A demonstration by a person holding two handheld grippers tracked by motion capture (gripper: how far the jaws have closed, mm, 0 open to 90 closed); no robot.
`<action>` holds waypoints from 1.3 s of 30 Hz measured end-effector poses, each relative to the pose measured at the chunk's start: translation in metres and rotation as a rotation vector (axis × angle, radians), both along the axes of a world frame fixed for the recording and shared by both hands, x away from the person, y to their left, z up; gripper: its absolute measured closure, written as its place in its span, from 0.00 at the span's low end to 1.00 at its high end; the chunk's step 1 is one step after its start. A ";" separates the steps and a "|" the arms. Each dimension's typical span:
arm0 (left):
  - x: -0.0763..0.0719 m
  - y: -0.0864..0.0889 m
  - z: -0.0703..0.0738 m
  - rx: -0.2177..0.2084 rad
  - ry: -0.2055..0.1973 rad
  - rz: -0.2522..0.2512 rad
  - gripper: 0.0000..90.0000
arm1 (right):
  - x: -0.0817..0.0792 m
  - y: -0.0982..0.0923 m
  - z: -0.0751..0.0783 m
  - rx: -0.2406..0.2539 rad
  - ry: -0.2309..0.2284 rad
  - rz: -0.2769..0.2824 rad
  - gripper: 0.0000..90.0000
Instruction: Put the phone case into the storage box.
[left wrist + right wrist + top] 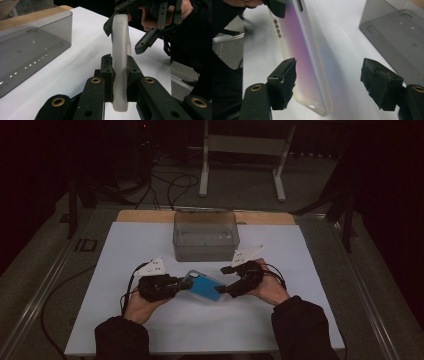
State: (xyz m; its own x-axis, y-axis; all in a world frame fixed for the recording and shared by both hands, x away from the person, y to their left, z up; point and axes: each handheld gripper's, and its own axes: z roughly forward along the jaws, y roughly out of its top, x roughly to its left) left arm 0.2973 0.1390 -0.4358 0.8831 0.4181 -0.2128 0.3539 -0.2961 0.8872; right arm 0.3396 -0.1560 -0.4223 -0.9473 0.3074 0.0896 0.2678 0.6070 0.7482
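A phone case (204, 287) is held clear of the table (150, 335) near the middle of its near edge, in front of a grey box (205, 236) standing toward the far edge; its long axis runs from one gripper to the other, tilted slightly. One end is clamped edge-on between the jaws of the left gripper (181, 284), whose pads (108, 75) press on both faces; the other end lies within the gap of the right gripper (332, 85), just beside one pad (287, 77) and well apart from the other. The jaws of the right gripper are seen standing apart, nothing being gripped by them; the case is borne by the left alone. A closing of the right jaws on the free end is judged to be the next move.
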 end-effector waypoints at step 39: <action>0.001 -0.009 -0.004 -0.011 -0.001 -0.092 0.91 | 0.002 0.016 -0.005 -0.018 0.185 0.194 0.87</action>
State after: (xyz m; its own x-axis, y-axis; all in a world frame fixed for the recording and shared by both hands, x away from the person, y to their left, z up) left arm 0.2983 0.1299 -0.4403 0.9178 0.3332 -0.2161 0.3251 -0.3177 0.8907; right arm 0.3415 -0.1398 -0.4276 -0.9566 0.1251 0.2631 0.2766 0.6729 0.6861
